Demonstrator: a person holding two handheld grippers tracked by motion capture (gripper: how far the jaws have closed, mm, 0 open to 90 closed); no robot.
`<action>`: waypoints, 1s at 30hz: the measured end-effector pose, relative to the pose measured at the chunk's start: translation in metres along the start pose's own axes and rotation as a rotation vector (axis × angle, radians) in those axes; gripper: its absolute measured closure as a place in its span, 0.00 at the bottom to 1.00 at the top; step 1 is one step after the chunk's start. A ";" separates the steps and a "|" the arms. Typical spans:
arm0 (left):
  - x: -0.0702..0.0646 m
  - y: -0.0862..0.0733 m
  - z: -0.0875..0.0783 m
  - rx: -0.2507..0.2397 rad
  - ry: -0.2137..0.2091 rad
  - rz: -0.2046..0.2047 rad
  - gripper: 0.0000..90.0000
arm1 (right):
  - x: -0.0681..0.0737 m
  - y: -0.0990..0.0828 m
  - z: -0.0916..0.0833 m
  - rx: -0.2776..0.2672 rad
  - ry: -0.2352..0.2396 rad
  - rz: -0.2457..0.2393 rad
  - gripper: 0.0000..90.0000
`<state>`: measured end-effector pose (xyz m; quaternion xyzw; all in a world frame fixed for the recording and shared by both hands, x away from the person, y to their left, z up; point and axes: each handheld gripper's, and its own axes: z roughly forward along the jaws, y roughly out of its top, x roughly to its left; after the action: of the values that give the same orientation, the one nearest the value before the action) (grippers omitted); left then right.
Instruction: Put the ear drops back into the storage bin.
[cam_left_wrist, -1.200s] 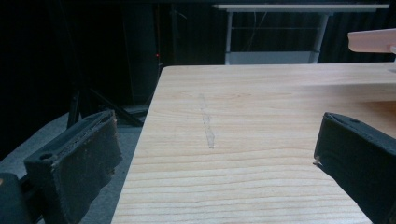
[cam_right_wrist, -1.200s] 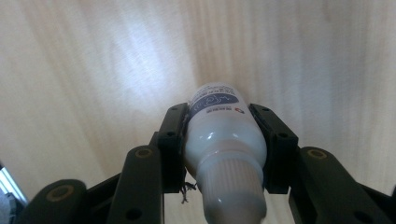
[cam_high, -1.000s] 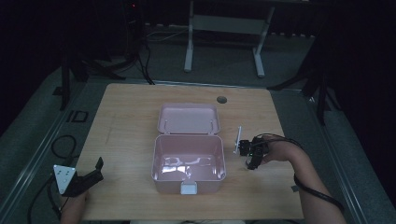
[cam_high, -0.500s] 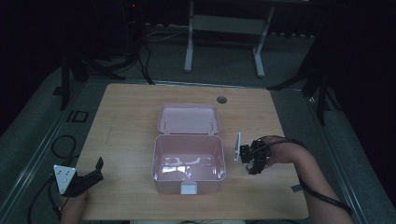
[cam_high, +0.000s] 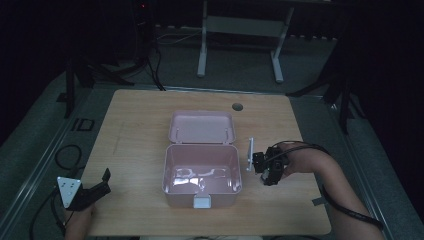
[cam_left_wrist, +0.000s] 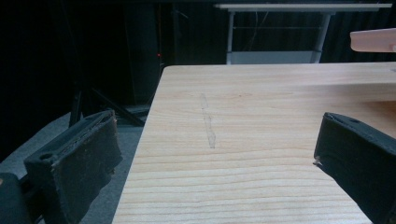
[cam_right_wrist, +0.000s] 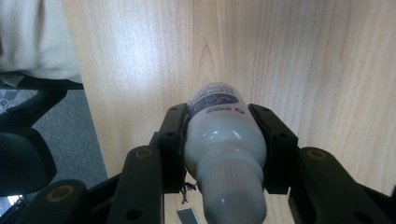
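- The left hand-held gripper (cam_high: 100, 186) sits at the near left corner of the table (cam_high: 140, 125), its grey three-cornered plate hanging out past the table's left edge in the high view.
- In the left gripper view its two black jaws stand wide apart with nothing between them; bare wood grain and a faint pencil-like mark lie ahead of them.
- The hand (cam_high: 80, 220) that holds it comes in from the bottom edge of the high view.
- A pink box (cam_high: 202, 172) stands in the near middle of the table, open, with a white latch on its front wall facing the person.
- Its lid (cam_high: 202, 127) lies folded back on the far side, hinged to the box's rear rim.
- The right hand-held gripper (cam_high: 267, 167) is just to the right of the box, near its right wall but apart from it, with the forearm reaching in from the lower right.
- In the right gripper view its jaws are clamped on a small white bottle (cam_right_wrist: 224, 140), one pad on each side of the body, just past the ribbed cap.
- The bottle's cap end points toward the camera, and its printed bottom end points away, over bare table wood.
- A round hole (cam_high: 237, 106) is set in the table top near its far edge.
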<state>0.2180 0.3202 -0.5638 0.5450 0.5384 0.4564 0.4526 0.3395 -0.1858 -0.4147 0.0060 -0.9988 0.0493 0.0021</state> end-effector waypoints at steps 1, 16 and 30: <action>0.000 0.000 0.000 0.000 0.000 -0.001 0.01 | 0.001 0.001 -0.003 0.001 0.002 0.012 0.66; 0.000 0.000 0.000 0.001 0.002 -0.007 0.01 | 0.007 0.029 -0.047 -0.025 -0.012 -0.002 0.66; 0.000 0.000 0.000 0.000 -0.001 -0.009 0.01 | 0.013 0.074 -0.061 -0.072 -0.035 -0.080 0.66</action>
<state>0.2181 0.3206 -0.5637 0.5427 0.5405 0.4544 0.4548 0.3260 -0.1062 -0.3616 0.0468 -0.9987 0.0130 -0.0130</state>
